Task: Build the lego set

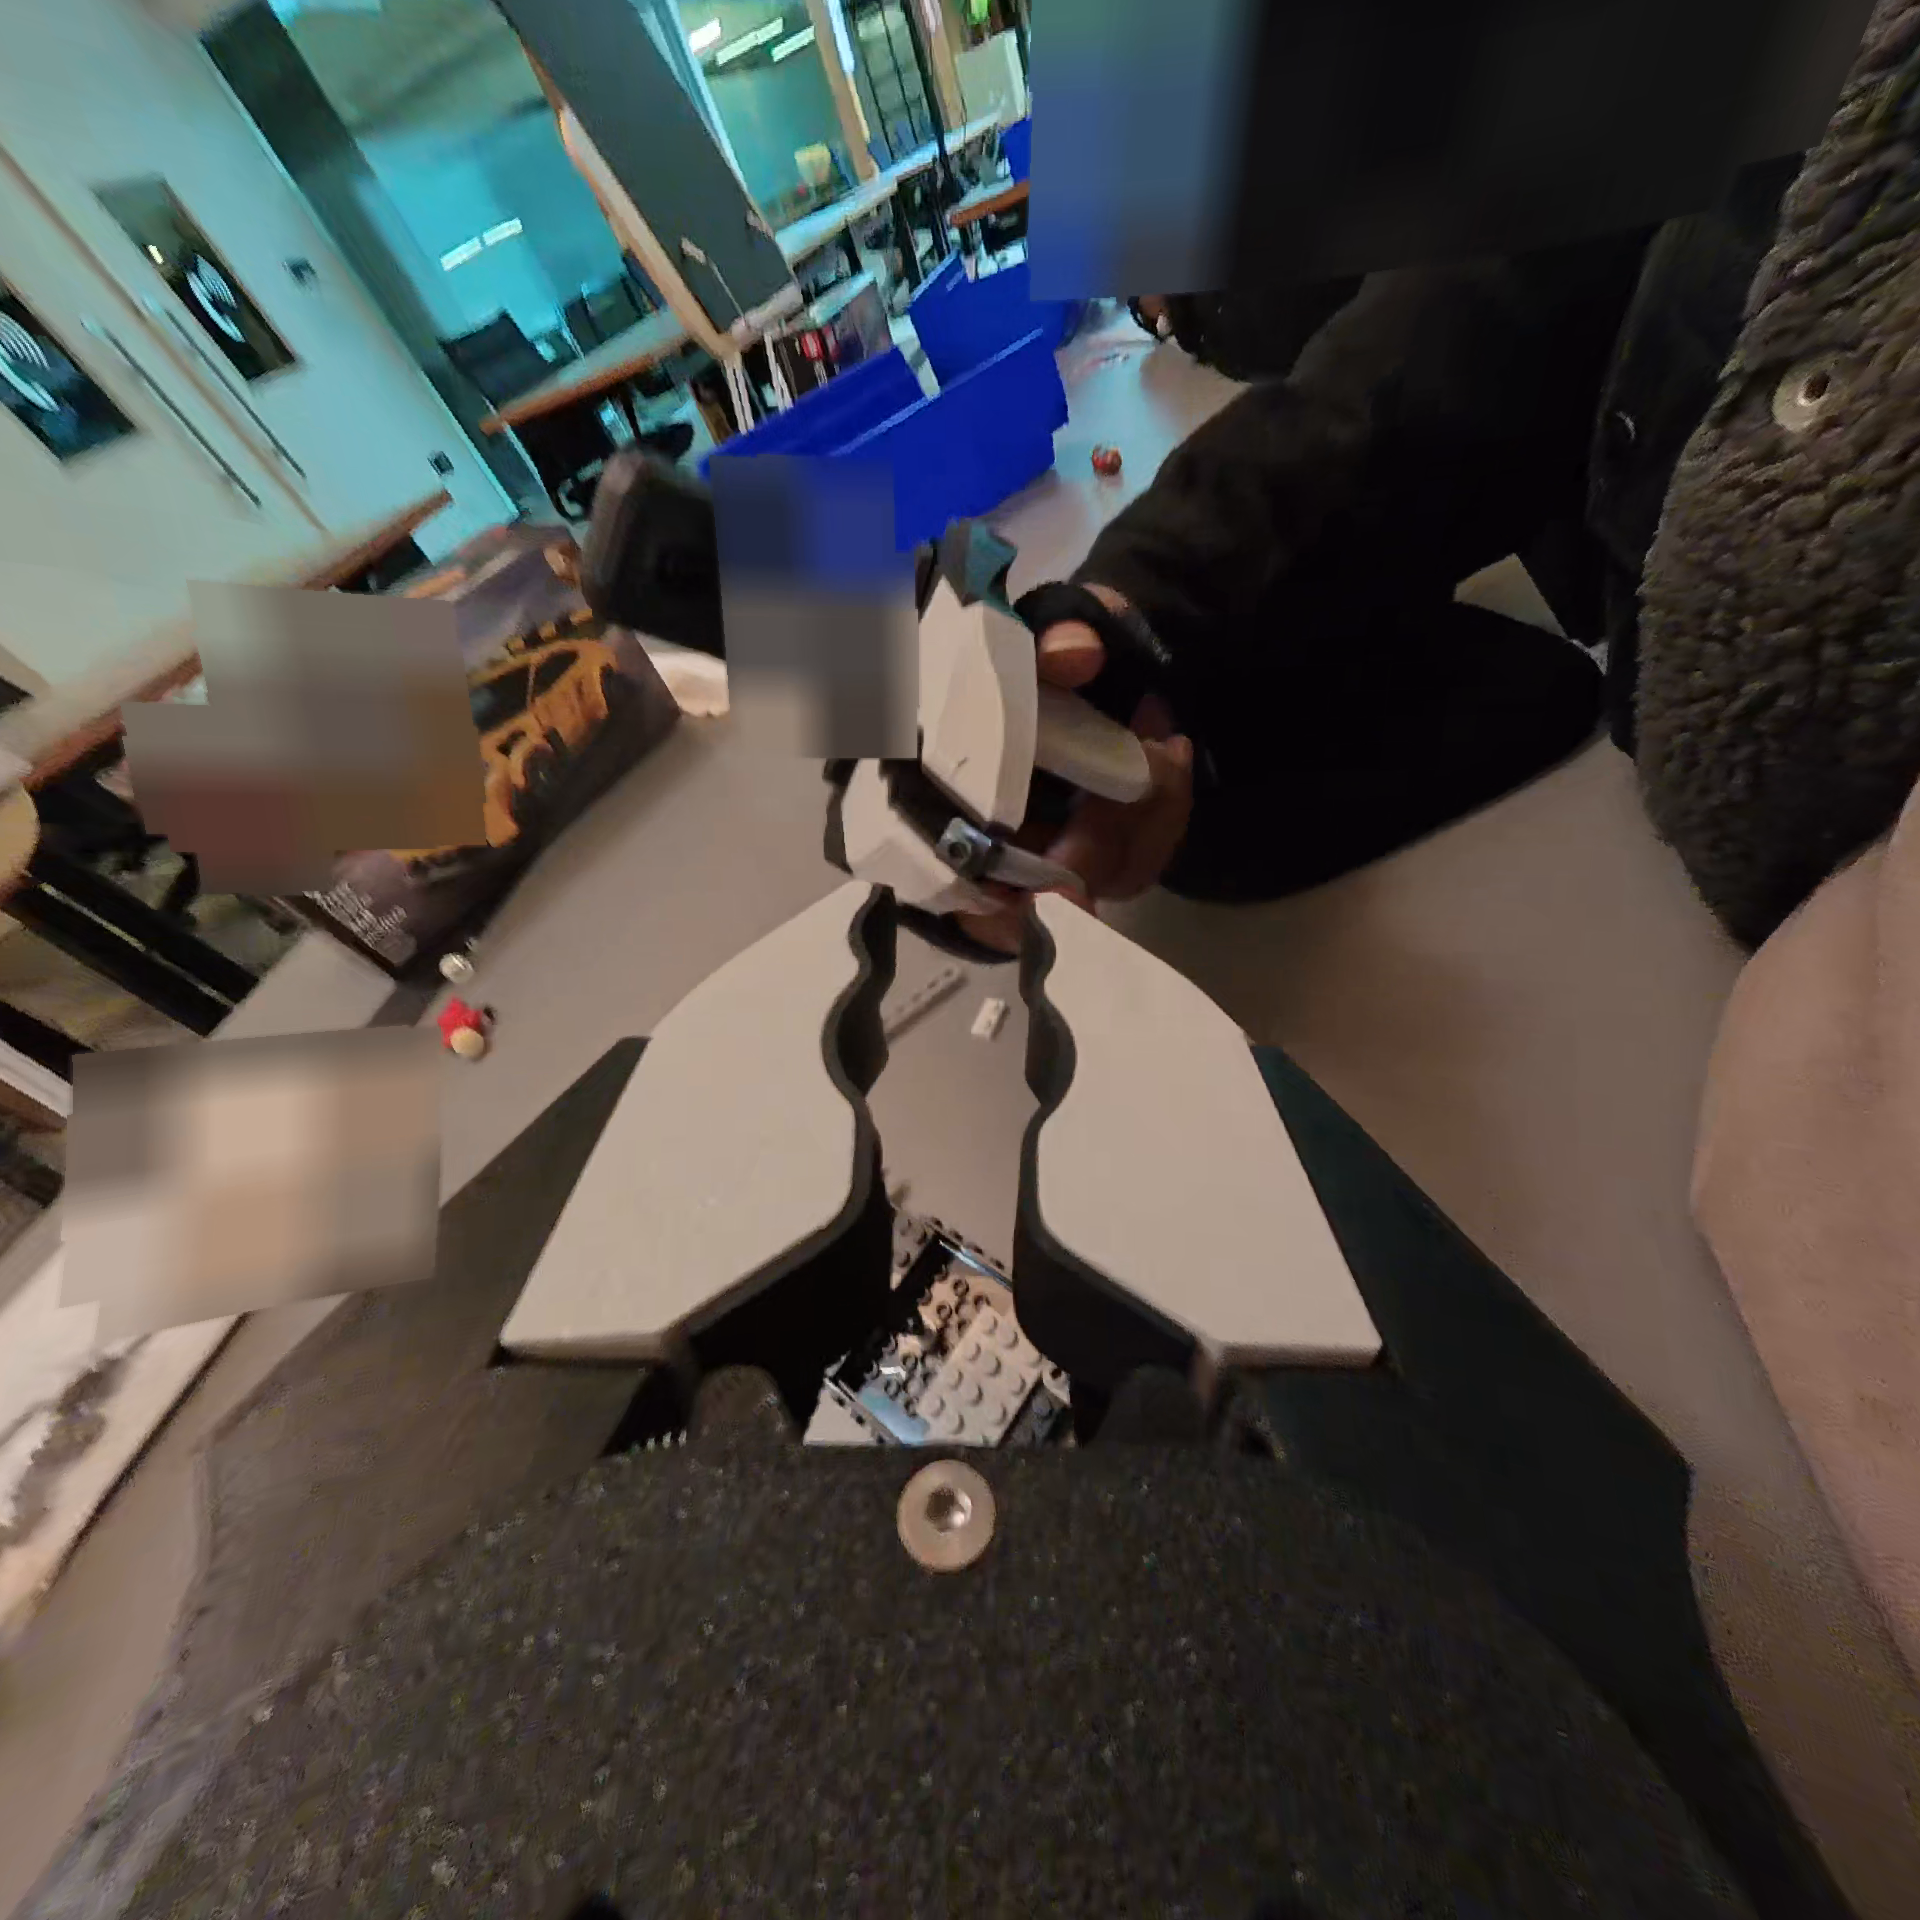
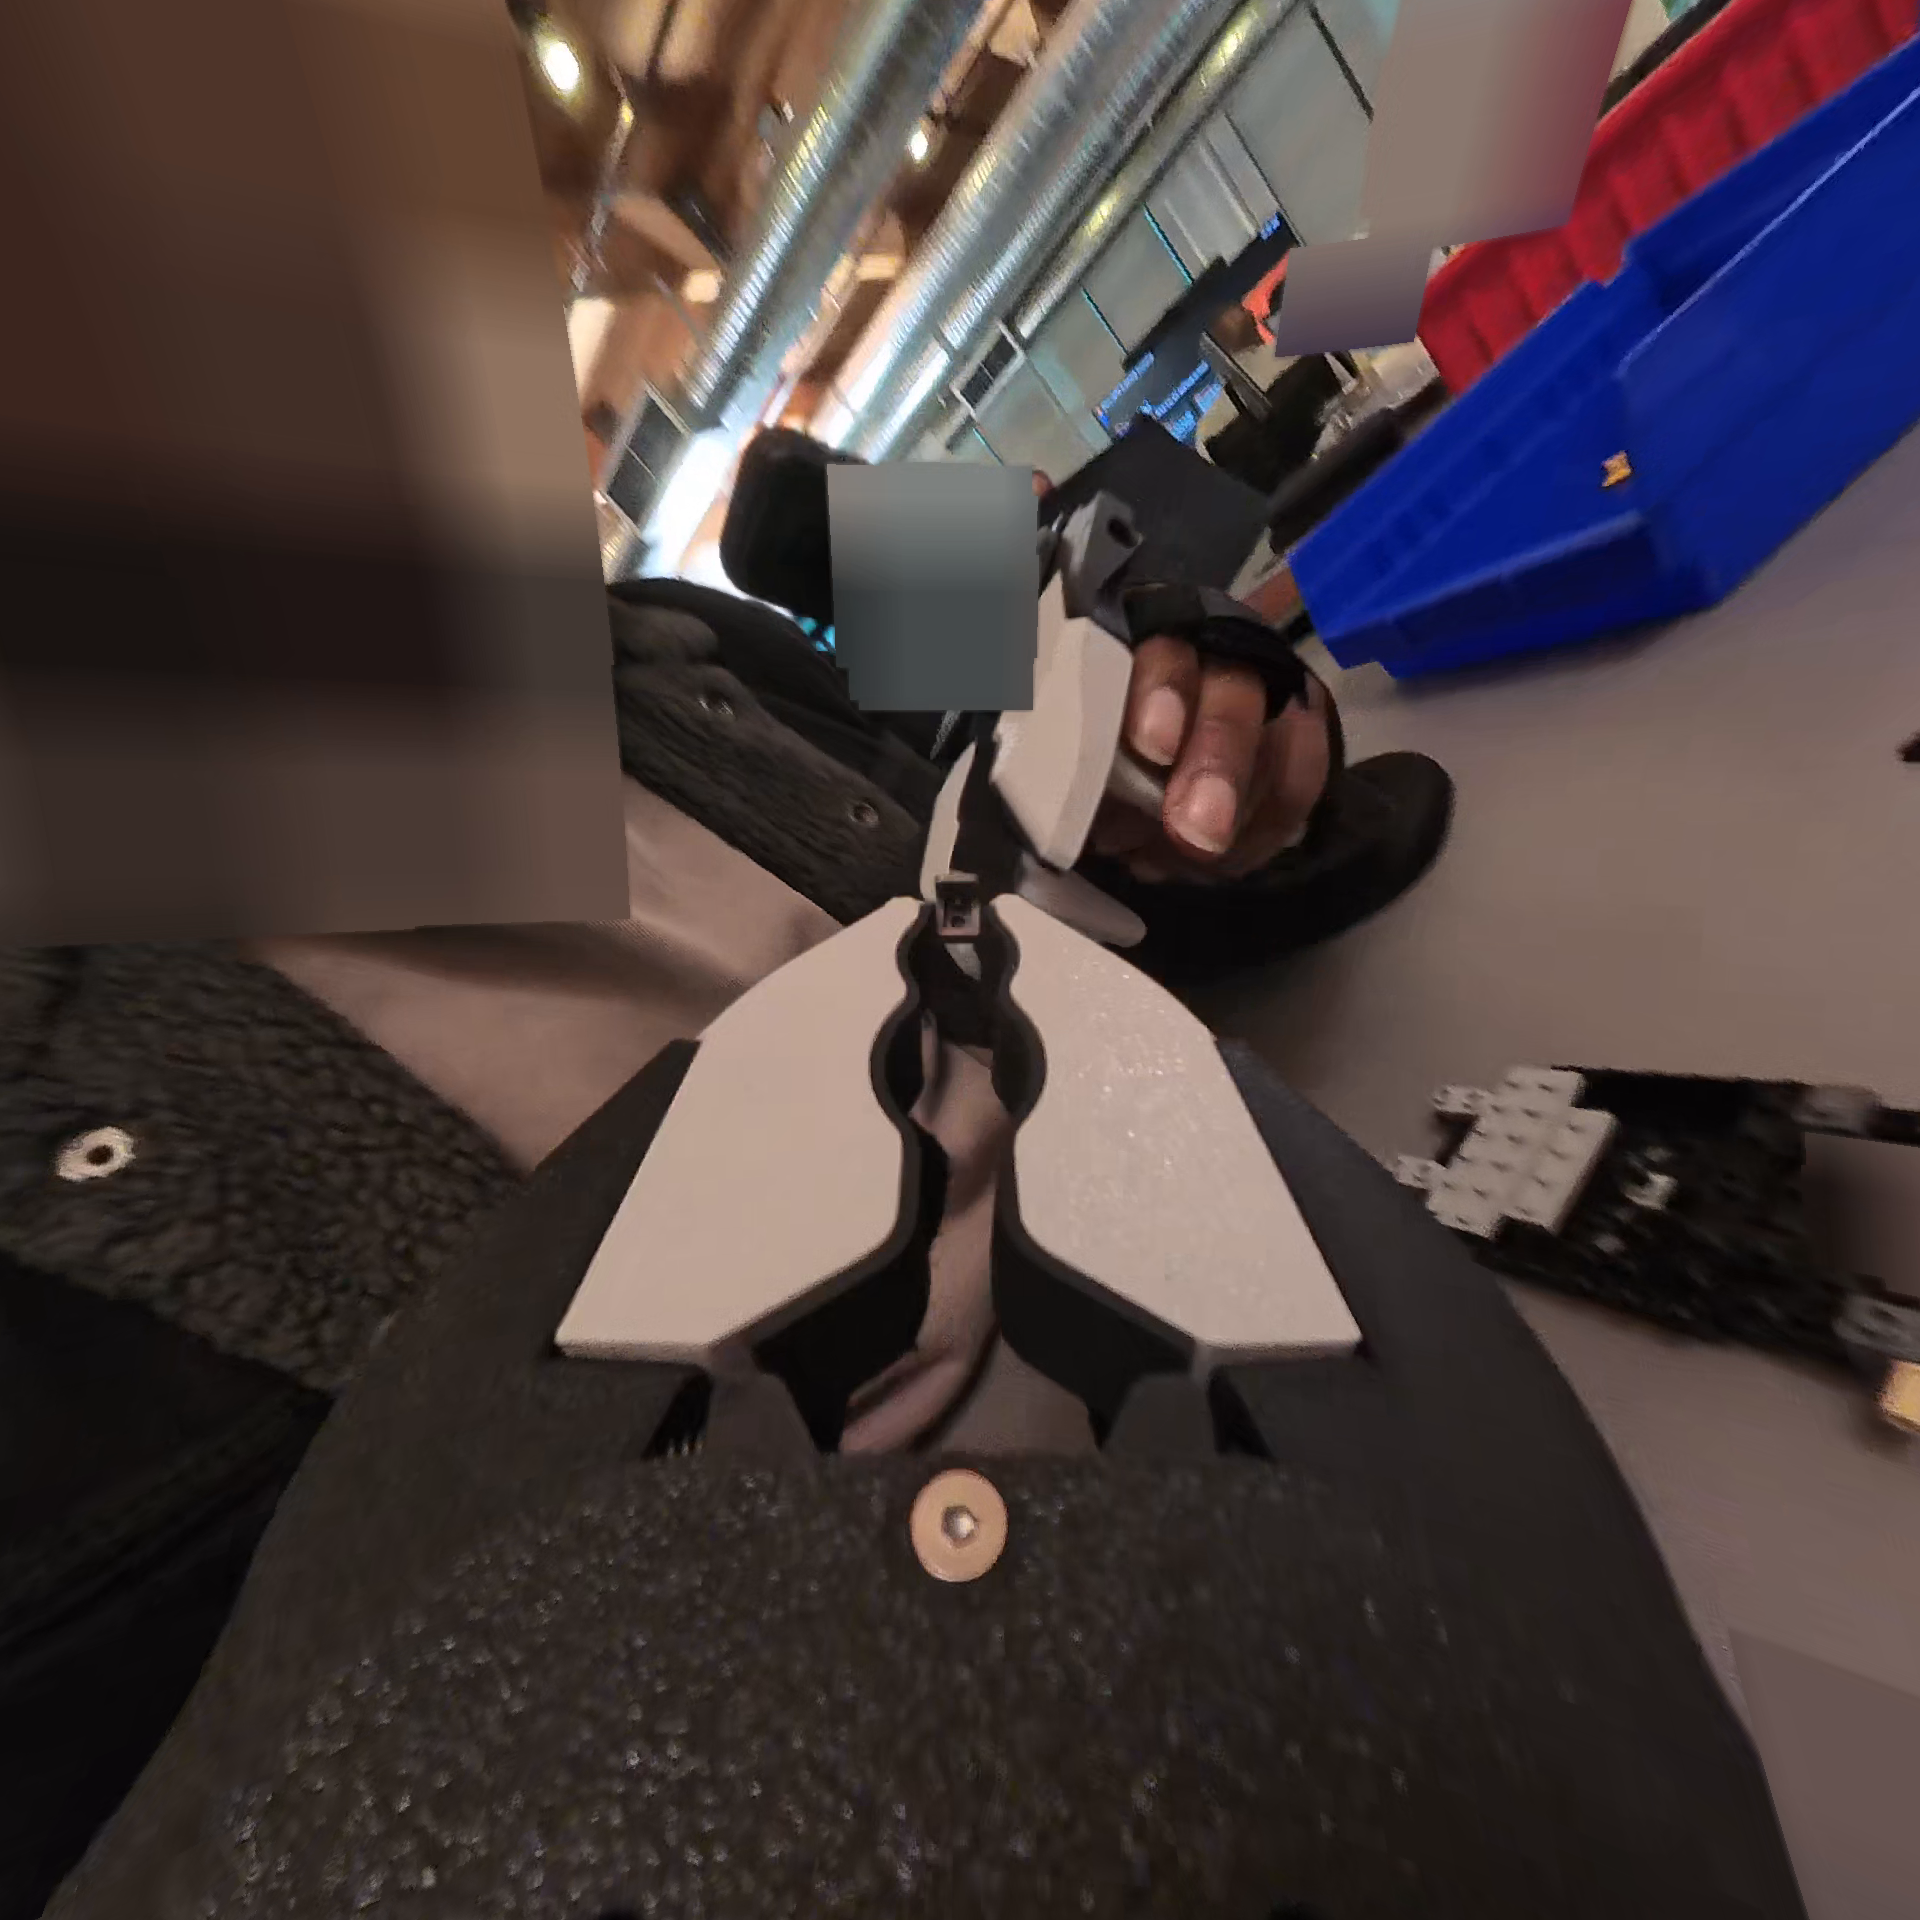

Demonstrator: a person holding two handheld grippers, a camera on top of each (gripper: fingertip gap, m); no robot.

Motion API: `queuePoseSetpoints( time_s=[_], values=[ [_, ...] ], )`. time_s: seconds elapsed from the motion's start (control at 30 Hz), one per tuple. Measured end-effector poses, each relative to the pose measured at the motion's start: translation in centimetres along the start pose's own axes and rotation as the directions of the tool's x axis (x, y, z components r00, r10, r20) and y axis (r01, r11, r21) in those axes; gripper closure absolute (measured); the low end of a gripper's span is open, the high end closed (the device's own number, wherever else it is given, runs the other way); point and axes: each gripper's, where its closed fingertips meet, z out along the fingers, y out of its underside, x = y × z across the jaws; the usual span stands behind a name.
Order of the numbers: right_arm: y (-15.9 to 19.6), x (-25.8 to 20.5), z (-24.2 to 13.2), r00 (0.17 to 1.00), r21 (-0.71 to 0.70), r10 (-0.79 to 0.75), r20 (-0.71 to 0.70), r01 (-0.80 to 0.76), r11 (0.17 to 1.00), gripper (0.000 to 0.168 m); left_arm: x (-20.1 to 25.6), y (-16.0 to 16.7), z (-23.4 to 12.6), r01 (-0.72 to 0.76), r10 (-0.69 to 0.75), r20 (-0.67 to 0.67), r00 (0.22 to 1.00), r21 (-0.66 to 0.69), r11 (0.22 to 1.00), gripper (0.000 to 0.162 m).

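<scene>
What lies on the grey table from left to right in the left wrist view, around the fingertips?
Small red round piece → long thin grey plate → small white brick, all on the grey table.
</scene>
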Motion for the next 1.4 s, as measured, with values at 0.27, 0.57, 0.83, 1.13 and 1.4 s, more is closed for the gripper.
queuePoseSetpoints(
  time_s=[0.27,0.57,0.83,1.13,1.4],
  values=[
    [-0.4,-0.2,1.0,0.993,0.062,0.096,0.065,-0.100,0.993,0.161,0.1,-1.3,-0.8,-0.146,0.144,0.061,0.988,0.027,0.989,0.150],
    [-0.8,1.1,0.2,0.995,0.060,0.015,-0.102,-0.009,0.998,0.152,-0.9,-0.2,-1.7,0.365,-0.360,-0.065,0.931,0.097,0.926,0.151],
    [-1.1,1.0,-0.2,0.633,-0.414,-0.685,-0.361,0.549,0.726,0.152,-2.0,0.9,-1.6,0.962,-0.873,-0.445,0.201,-0.080,0.262,0.151],
    [-0.4,3.2,0.5,0.308,-0.708,-0.914,-0.264,0.582,0.400,0.152,-0.9,0.8,-1.0,0.976,-0.861,-0.509,-0.018,-0.196,0.095,0.151],
    [-0.3,2.9,0.7,0.351,-0.690,-0.901,-0.255,0.587,0.424,0.161,-0.5,0.8,-1.1,0.972,-0.850,-0.527,0.001,-0.200,0.125,0.151]
  ],
)
